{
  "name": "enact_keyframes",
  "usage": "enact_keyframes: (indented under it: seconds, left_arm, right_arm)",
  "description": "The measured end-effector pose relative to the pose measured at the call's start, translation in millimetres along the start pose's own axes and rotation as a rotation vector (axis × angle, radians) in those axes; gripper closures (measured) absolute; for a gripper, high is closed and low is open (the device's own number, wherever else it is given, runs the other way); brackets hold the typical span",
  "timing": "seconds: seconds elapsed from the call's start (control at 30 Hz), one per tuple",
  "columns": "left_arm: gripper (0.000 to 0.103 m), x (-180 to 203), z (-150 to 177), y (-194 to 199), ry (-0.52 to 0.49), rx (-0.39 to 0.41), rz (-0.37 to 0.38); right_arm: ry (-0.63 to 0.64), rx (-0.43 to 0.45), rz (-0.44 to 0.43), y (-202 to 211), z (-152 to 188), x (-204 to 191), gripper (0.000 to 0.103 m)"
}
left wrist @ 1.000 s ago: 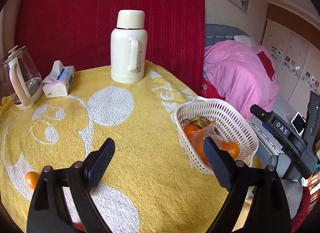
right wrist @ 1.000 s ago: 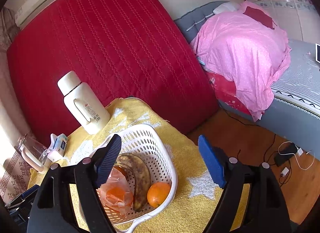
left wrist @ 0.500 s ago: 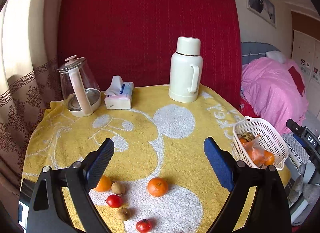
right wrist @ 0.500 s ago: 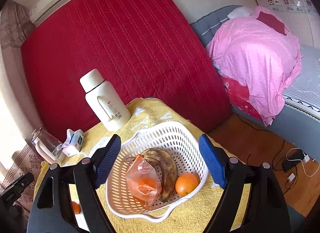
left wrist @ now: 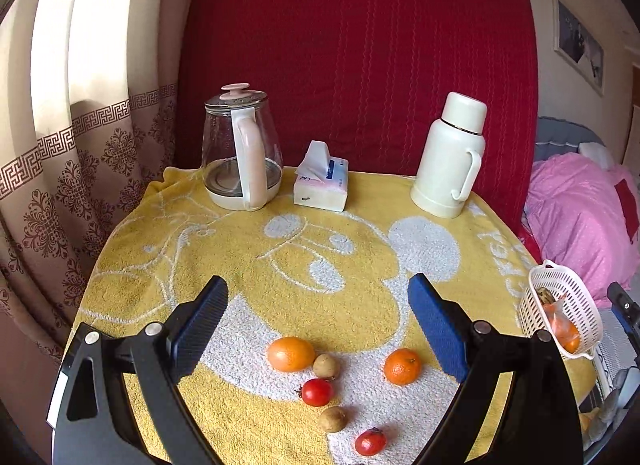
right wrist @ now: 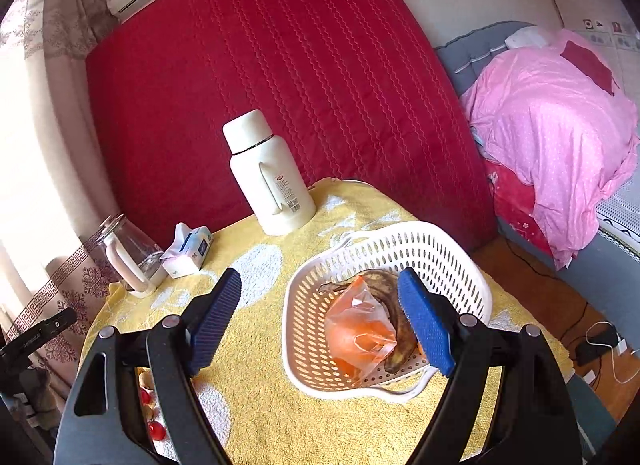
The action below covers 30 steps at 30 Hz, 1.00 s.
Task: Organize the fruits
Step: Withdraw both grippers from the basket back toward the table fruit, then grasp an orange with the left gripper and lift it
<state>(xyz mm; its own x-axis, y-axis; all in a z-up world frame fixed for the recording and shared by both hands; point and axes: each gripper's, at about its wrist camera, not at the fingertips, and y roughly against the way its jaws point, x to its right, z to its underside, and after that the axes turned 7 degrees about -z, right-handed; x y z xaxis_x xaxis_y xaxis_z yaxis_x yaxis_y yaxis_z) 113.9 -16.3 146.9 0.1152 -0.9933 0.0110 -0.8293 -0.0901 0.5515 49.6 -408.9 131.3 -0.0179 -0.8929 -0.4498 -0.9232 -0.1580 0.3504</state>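
Loose fruit lies on the yellow towel near the front edge: an orange (left wrist: pixel 291 353), a mandarin (left wrist: pixel 402 366), two red tomatoes (left wrist: pixel 317 392) (left wrist: pixel 370 442) and two small brown fruits (left wrist: pixel 326 366) (left wrist: pixel 332 419). My left gripper (left wrist: pixel 316 321) hovers open above them, empty. The white basket (right wrist: pixel 448 265) at the table's right edge holds a dark banana (right wrist: pixel 390 297) and a plastic bag of oranges (right wrist: pixel 358 331). My right gripper (right wrist: pixel 320 317) stands open over the basket's near left rim, holding nothing. The same basket (left wrist: pixel 568 293) shows at the right in the left wrist view.
At the back stand a glass kettle (left wrist: pixel 240 153), a tissue pack (left wrist: pixel 322 181) and a cream thermos (left wrist: pixel 450 157) against a red quilted panel. A curtain hangs left. A bed with pink bedding (right wrist: pixel 560 121) lies right, with floor and cables beyond the table edge.
My left gripper swung left from the basket to face the loose fruit and the kettle. My right gripper drew back and rose a little, so the basket now sits further right between its fingers.
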Motion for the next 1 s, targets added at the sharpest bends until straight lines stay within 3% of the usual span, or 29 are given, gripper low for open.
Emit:
enact_keyframes:
  seconds: [0.37, 0.8, 1.0]
  left_arm:
    - [0.012, -21, 19, -47, 0.064, -0.122, -0.066]
    - [0.012, -26, 42, -101, 0.119, -0.289, -0.066]
    - [0.012, -21, 49, -113, 0.110, -0.322, -0.062]
  right_arm:
    - [0.081, -0.079, -0.058, -13, 21, -30, 0.021]
    - [0.130, -0.170, -0.092, -31, 40, -49, 0.021]
    - [0.164, -0.215, -0.117, -40, 49, -57, 0.021]
